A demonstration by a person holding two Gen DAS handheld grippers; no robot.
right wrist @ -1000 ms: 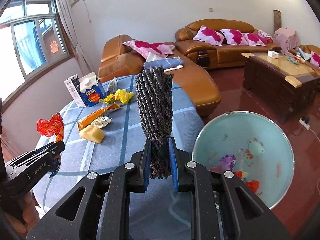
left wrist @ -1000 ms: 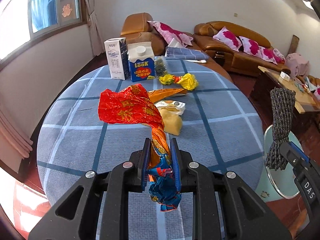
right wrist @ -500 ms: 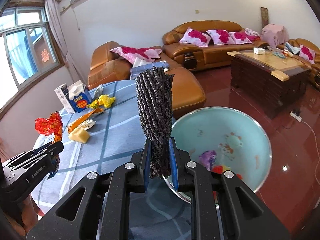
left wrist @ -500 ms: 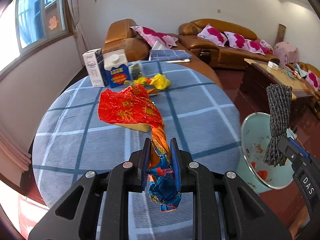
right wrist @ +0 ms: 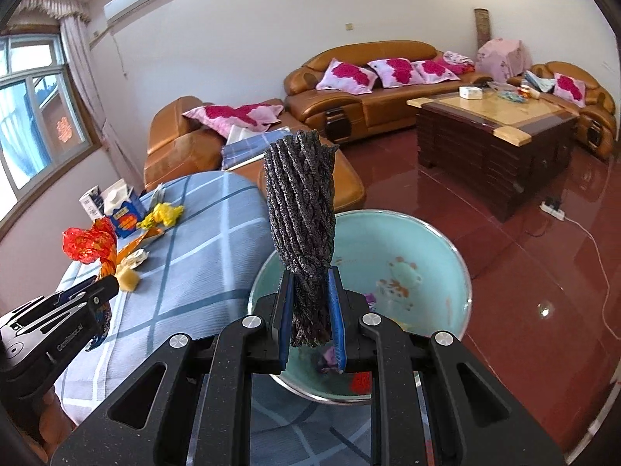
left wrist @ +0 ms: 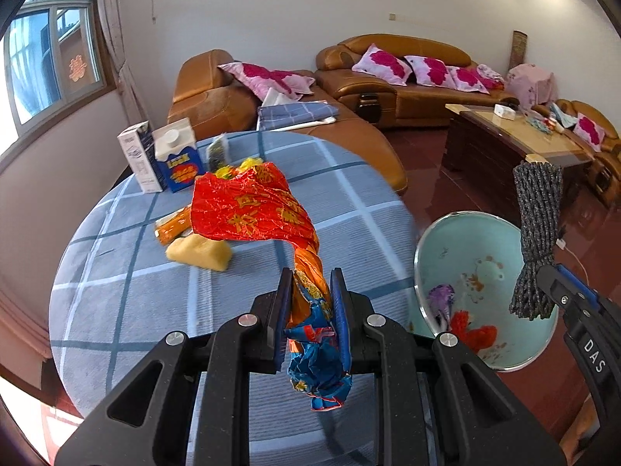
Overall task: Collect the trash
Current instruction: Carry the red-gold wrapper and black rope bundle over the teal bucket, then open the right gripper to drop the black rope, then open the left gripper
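the left gripper (left wrist: 310, 291) is clamped on one twisted foil wrapper (left wrist: 252, 206), red and orange above the pads, blue below, held up over the round table (left wrist: 349, 202) with its checked blue cloth. the right gripper (right wrist: 310, 291) pinches one bundle of dark grey cord (right wrist: 300, 202) by its tied lower end, upright above the one pale green bin (right wrist: 438, 256) that stands on the red floor just beside the table's edge. in the bin lie a few scraps, purple and red. on the table: two cartons (left wrist: 161, 155) side by side at the far edge, one yellow wrapper (right wrist: 163, 213) near them, one orange wrapper (left wrist: 172, 225), one yellow sponge (left wrist: 200, 254) and one pale crumpled scrap (right wrist: 136, 258).
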